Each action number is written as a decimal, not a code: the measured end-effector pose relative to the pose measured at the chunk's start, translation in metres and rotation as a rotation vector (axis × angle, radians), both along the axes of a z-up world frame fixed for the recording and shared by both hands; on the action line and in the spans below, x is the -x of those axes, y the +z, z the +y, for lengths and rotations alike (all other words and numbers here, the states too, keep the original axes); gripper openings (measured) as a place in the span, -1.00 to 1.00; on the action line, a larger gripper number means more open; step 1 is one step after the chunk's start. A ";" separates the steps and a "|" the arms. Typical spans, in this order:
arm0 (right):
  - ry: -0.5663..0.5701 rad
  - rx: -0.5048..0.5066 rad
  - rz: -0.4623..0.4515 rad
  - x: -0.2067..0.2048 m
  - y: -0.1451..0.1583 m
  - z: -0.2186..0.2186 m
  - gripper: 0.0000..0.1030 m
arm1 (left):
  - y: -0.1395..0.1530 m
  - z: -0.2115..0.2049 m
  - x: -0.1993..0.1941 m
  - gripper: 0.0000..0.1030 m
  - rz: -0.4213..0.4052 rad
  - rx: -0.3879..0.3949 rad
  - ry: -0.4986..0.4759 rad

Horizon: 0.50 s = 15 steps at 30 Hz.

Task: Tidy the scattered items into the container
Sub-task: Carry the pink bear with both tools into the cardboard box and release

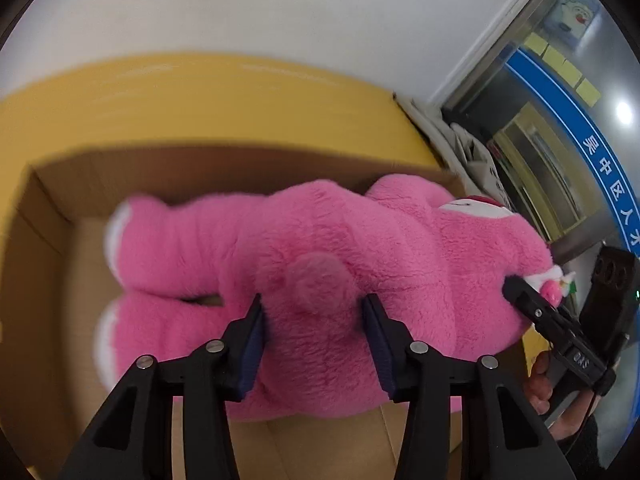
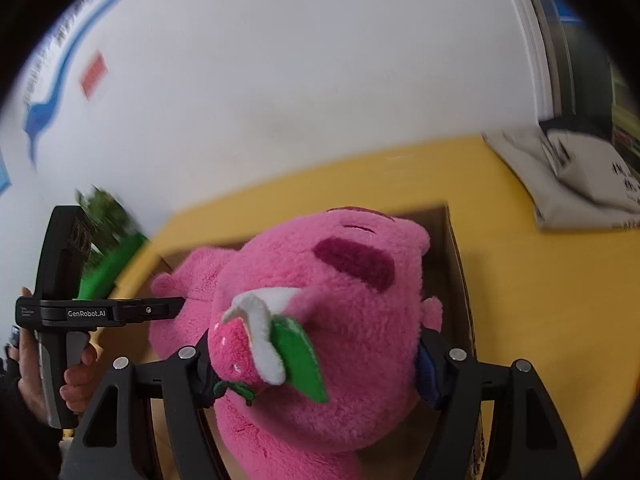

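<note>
The bear (image 1: 320, 248) at the centre of both views is bright pink plush, with white foot pads at the left of the left wrist view and dark maroon brows. The strawberry (image 2: 236, 344) on its head is pink, with white petals and a green leaf. The box (image 1: 48, 216) is plain brown cardboard. The table (image 1: 224, 100) is yellow. The wall (image 2: 280, 60) is white. The grippers are black with blue pads (image 1: 252, 344).

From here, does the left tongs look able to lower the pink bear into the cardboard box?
Probably yes. The left tongs grip the pink bear by its rump, right over the open cardboard box; nothing shows between them, though the bear's head overhangs the far rim.
</note>
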State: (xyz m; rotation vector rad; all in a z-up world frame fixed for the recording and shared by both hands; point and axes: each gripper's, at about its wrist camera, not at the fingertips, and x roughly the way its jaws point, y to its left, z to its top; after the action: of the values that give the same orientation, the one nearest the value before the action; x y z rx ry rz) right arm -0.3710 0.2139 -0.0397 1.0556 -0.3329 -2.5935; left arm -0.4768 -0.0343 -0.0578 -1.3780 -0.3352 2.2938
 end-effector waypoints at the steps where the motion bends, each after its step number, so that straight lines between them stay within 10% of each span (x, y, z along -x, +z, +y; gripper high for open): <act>1: -0.014 0.003 -0.025 0.004 -0.003 0.002 0.41 | 0.001 -0.001 0.001 0.02 0.009 -0.005 0.000; 6: -0.067 -0.017 -0.122 0.007 -0.015 0.011 0.64 | 0.008 0.005 0.000 0.51 -0.013 0.055 0.021; 15: 0.088 -0.179 -0.015 -0.082 0.049 -0.009 0.97 | 0.074 -0.025 -0.091 0.61 0.111 0.267 -0.030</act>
State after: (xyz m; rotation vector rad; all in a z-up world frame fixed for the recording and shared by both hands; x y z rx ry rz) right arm -0.2885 0.2051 0.0092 1.1215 -0.0558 -2.5747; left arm -0.3857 -0.0591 0.0163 -1.3581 0.0287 2.4458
